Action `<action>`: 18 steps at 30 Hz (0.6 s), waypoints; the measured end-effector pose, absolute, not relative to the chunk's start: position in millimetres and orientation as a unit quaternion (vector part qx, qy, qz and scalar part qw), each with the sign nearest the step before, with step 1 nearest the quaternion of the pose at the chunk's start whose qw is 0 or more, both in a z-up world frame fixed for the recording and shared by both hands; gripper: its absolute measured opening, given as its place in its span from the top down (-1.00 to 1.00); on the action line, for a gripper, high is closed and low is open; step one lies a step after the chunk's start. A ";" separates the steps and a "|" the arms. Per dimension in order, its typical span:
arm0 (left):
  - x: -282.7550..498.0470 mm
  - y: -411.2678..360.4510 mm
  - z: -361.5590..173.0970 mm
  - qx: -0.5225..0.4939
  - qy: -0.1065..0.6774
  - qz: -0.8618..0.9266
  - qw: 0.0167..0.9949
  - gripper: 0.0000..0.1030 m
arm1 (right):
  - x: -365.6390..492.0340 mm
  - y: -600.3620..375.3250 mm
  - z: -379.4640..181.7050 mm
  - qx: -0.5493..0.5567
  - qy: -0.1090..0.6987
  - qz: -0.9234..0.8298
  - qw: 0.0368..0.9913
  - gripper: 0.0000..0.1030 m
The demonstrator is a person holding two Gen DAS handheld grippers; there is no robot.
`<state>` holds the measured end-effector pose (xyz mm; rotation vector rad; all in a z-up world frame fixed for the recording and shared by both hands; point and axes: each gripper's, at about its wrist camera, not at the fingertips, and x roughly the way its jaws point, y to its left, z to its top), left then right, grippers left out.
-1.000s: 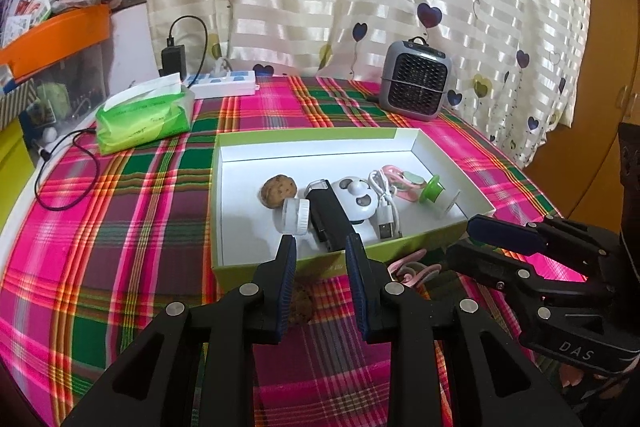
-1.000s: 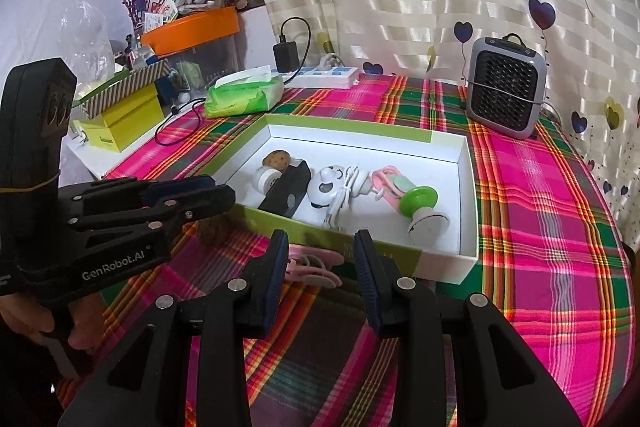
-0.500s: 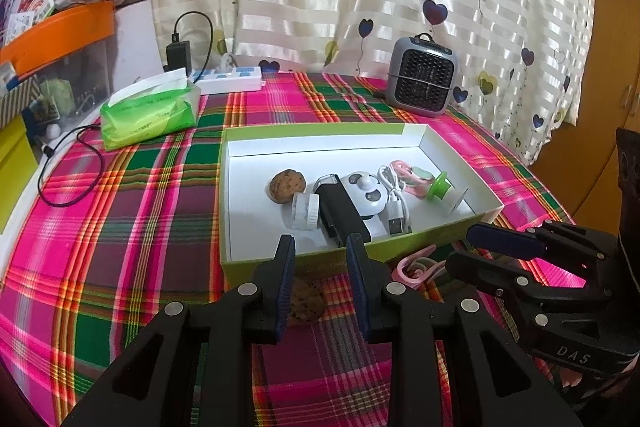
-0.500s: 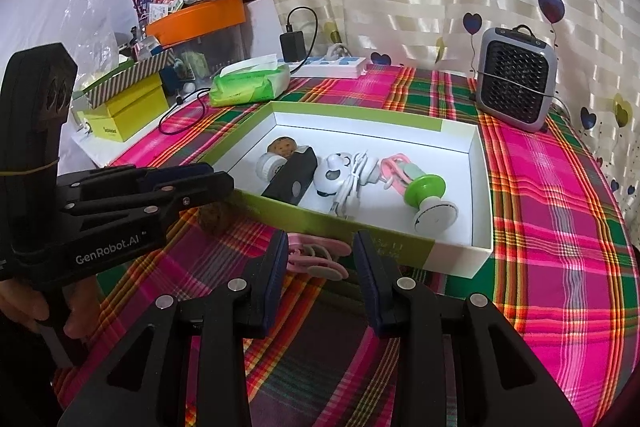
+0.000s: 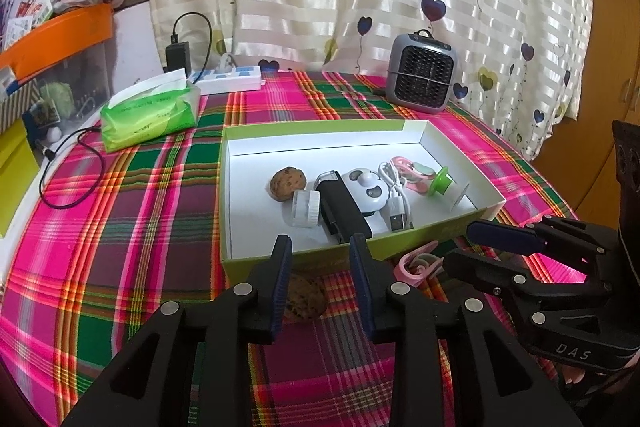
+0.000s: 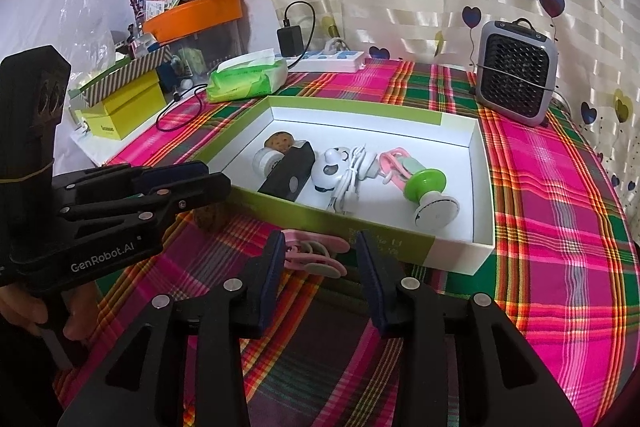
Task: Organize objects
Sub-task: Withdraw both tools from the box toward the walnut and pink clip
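A brown cookie (image 5: 306, 297) lies on the plaid cloth just in front of the green-rimmed white box (image 5: 320, 127). My left gripper (image 5: 320, 247) hovers over it, its jaws opening and the pads clear of it. A pink clip (image 6: 316, 255) lies beside the box's front wall; my right gripper (image 6: 320, 247) stands over it, jaws opening, pads not pressing it. Inside the box lie another cookie (image 5: 288, 183), a white cap (image 5: 304, 207), a black device (image 5: 344, 213), a white cable (image 5: 396, 199), a second pink clip (image 5: 412, 171) and a green-and-white piece (image 5: 444, 183).
A green tissue pack (image 5: 148, 111), a power strip (image 5: 228, 81) and a loose black cable (image 5: 68, 167) sit at the back left. A grey mini heater (image 5: 424, 79) stands behind the box. Yellow boxes (image 6: 120, 111) and an orange-lidded bin (image 6: 196, 15) crowd the left side.
Both grippers' jaws have spread wider. More of the cookie shows between the left fingers, and more of the pink clip between the right ones. Neither hand has shifted.
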<state>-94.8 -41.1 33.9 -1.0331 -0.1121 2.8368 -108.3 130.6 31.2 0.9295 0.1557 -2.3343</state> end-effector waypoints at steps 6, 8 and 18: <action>-91.4 -43.7 37.0 -0.333 -0.034 0.941 0.049 0.45 | -108.9 129.0 30.3 0.355 0.062 -0.881 0.307 0.23; -90.7 -44.5 37.4 -0.333 -0.032 0.941 0.047 0.45 | -109.1 128.0 29.9 0.357 0.063 -0.880 0.307 0.23; -89.6 -45.0 30.3 -0.348 -0.016 0.936 0.044 0.34 | -113.6 126.0 25.4 0.373 0.062 -0.872 0.311 0.22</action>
